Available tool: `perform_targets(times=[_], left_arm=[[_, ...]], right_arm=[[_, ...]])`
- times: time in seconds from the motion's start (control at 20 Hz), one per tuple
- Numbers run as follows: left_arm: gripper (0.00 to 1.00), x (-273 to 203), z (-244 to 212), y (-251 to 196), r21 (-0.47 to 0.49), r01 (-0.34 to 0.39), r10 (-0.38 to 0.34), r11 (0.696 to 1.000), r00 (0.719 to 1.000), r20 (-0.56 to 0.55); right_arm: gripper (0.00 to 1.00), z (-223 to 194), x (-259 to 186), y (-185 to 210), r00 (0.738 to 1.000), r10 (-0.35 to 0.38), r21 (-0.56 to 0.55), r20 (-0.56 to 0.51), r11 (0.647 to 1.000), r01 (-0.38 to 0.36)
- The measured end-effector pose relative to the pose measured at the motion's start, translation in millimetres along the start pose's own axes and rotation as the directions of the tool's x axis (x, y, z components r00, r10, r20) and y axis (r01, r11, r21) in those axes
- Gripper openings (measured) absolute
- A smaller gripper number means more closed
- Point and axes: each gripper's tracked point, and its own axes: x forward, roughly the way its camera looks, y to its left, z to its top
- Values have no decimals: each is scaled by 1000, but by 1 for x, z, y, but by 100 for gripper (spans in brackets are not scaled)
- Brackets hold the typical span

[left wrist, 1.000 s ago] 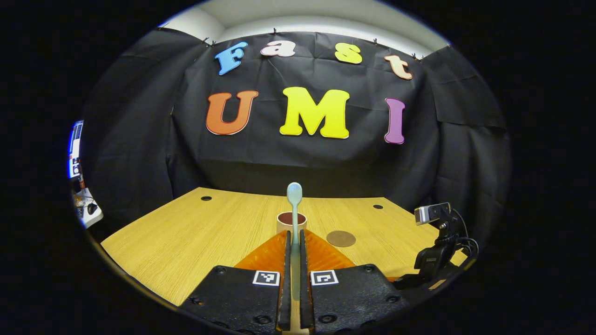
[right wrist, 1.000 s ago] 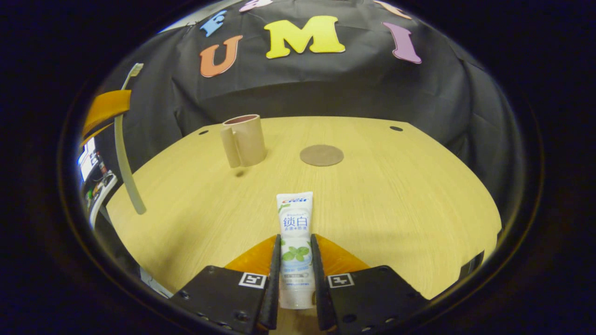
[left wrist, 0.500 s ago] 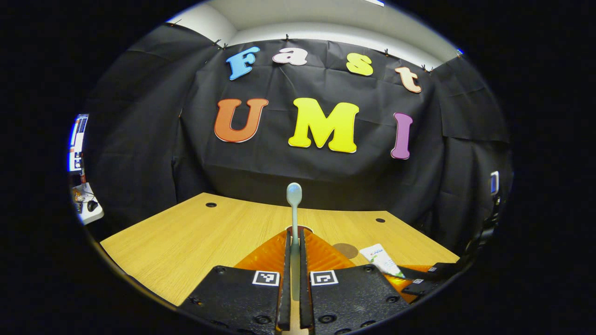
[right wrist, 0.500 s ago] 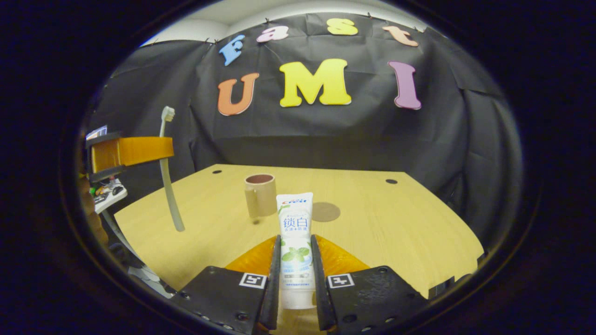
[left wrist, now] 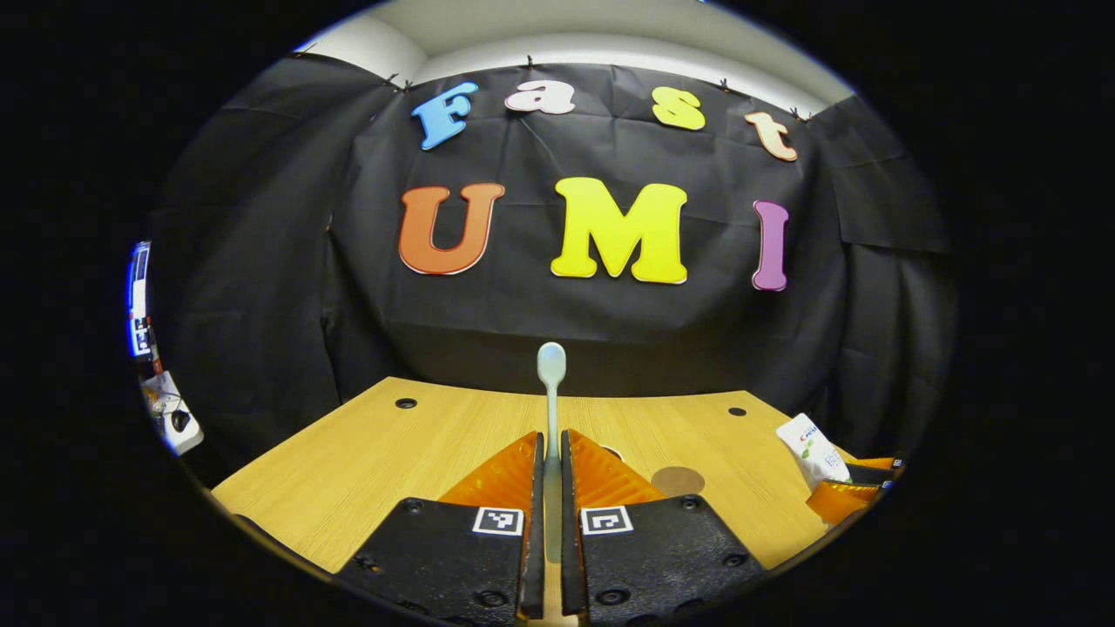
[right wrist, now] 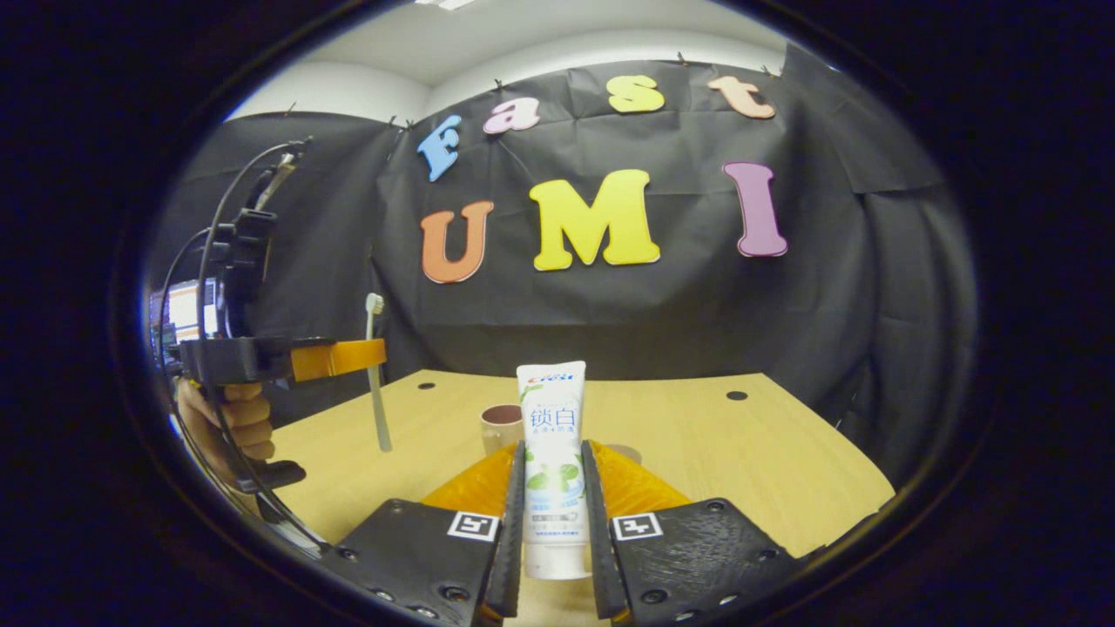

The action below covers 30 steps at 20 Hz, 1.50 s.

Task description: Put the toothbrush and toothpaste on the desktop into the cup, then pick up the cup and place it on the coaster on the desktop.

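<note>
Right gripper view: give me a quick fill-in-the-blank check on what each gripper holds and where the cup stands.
1. The right gripper is shut on the ____.
2. The left gripper is shut on the ____.
3. The cup stands on the ____, with nothing in it.
4. The coaster on the desktop is ____.

Missing words: toothpaste; toothbrush; desktop; bare

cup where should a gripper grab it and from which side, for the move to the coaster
Probably the wall near the rim, from above. The cup stands upright on the desk with its mouth open upward, so one finger could go inside and one outside. A side pinch across the whole body looks less sure. Both grippers are full now: the left gripper has the toothbrush, the right gripper the toothpaste.
</note>
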Motion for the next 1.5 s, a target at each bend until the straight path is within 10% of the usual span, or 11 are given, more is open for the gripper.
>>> perform_targets(times=[0.5,1.1,1.25,1.5], left_arm=[[11,133,19,-43,41,58,-60,997,997,44],[17,170,-23,-36,20,47,-46,999,997,-65],[61,166,-26,-30,33,34,-32,999,997,-77],[100,150,-29,-22,54,15,-12,998,998,-64]], right_arm=[[33,-31,50,-70,997,-70,28,-30,997,71],[33,-64,71,-81,989,-84,67,-120,993,92],[35,-69,74,-78,988,-86,61,-128,994,94],[33,-63,78,-66,992,-70,75,-105,994,78]])
